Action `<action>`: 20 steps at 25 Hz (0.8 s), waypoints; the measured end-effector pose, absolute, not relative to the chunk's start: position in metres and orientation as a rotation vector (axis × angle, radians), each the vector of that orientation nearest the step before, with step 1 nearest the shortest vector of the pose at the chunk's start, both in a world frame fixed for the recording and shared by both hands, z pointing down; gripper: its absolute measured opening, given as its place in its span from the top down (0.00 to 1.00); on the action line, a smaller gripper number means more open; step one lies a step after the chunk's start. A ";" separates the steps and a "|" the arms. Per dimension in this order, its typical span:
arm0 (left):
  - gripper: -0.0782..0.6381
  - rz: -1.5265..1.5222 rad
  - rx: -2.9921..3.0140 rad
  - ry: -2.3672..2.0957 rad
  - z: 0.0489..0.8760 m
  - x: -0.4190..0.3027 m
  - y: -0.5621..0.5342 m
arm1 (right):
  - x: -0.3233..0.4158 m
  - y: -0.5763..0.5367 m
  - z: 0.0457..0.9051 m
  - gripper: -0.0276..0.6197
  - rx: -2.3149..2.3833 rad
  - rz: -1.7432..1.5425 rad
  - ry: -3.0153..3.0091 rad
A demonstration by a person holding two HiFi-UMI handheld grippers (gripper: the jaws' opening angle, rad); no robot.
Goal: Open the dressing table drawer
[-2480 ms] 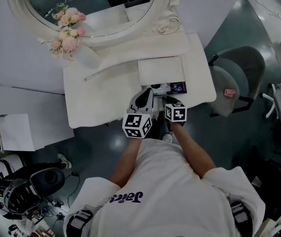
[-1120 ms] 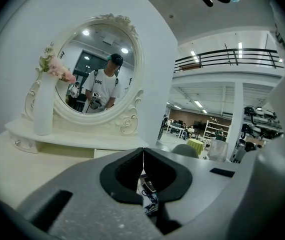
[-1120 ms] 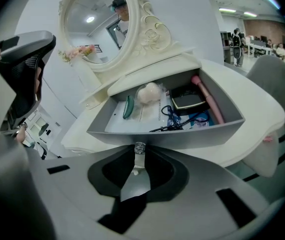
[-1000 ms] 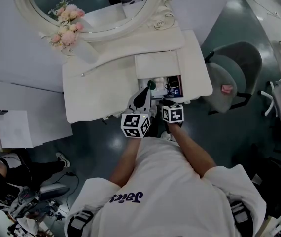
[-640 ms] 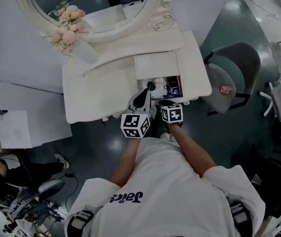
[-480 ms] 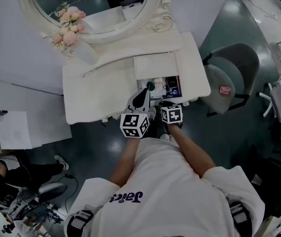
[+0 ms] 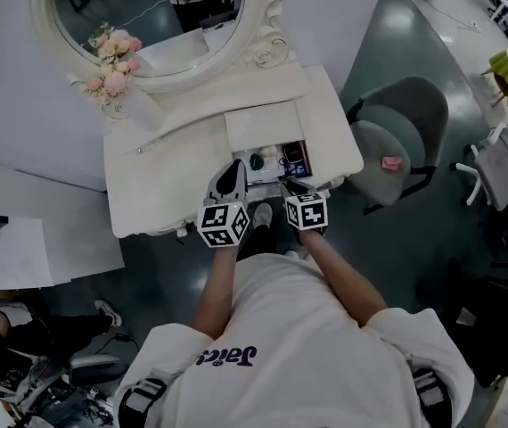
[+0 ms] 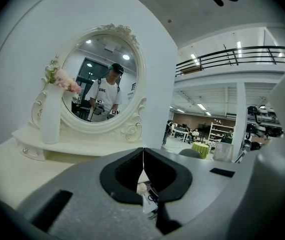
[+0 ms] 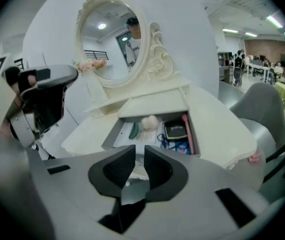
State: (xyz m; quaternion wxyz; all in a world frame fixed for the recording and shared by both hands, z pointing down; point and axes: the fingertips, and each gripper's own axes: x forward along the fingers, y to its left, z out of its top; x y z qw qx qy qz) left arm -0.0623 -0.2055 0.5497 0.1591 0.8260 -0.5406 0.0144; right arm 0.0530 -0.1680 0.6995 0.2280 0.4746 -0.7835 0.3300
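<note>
Raised since a moment ago, the right hand-held gripper point(image 9: 140, 151), jaws closing empty, hangs just before the open drawer point(image 9: 113, 132).

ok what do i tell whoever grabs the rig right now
Left claw: shut, empty, at the front edge of the dressing table, beside the drawer.
Right claw: jaws closing, nothing between them, in front of the drawer and apart from it.
Drawer: pulled out, contents showing.
Done: drawer open.
Left: probably nothing; just back both claws away.
</note>
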 end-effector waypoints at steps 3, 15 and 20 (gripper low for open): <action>0.87 0.028 2.380 -1.570 0.538 -0.063 -0.209 | 0.060 -0.183 0.659 0.87 1.379 0.811 -2.237; 0.87 0.026 2.554 -1.547 0.497 -0.032 -0.206 | 0.074 -0.206 0.505 0.94 1.580 0.408 -2.497; 0.87 -0.019 2.589 -1.534 0.481 -0.025 -0.203 | 0.086 -0.203 0.451 0.94 1.777 0.066 -2.515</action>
